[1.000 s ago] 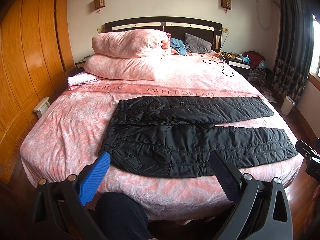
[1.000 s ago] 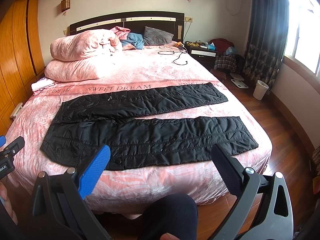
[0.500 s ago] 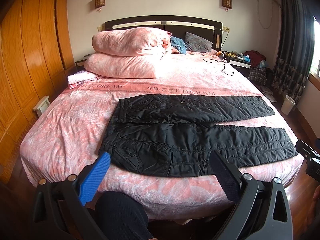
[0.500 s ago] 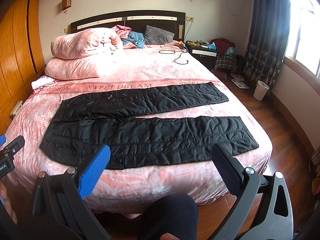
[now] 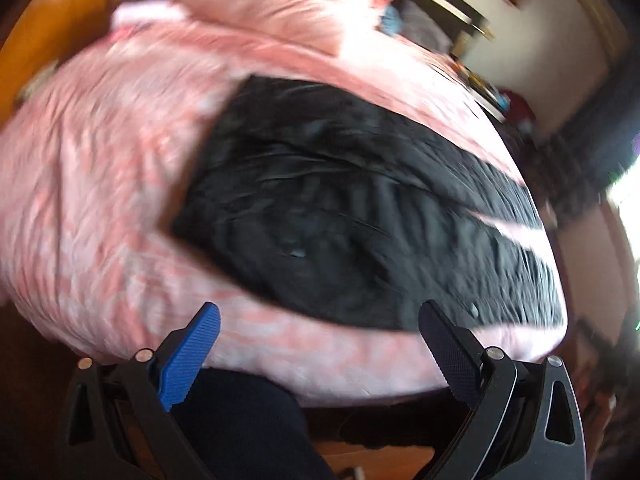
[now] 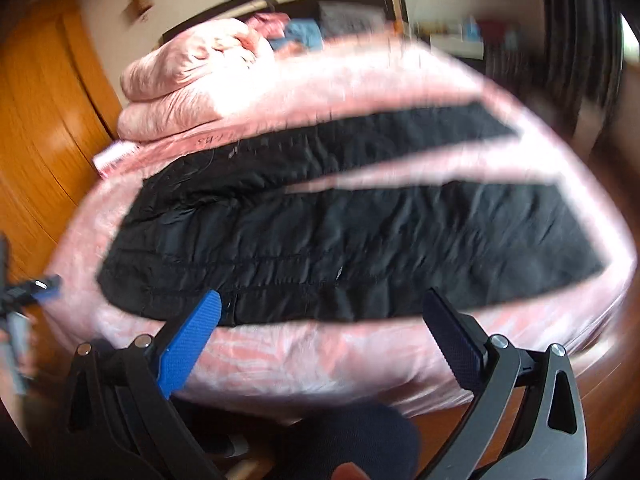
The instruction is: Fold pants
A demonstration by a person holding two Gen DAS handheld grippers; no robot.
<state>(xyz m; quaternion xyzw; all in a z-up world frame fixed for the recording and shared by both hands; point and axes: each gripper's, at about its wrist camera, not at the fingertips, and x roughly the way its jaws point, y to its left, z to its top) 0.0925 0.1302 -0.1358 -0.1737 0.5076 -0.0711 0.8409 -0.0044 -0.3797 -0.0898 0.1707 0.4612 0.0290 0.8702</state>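
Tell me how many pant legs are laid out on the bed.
2: the near leg lies along the bed's front edge, the far leg beyond it, with a strip of pink bedspread between them.

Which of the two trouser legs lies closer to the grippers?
The lower leg, along the bed's front edge; the other leg lies farther back toward the pillows.

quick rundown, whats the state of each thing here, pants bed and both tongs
black quilted pants: spread flat and unfolded on the bed, legs apart, not gripped
pink patterned bed cover: lying under the pants
pink folded duvet: stacked at the head end
left tongs: open, holding nothing
right tongs: open, holding nothing
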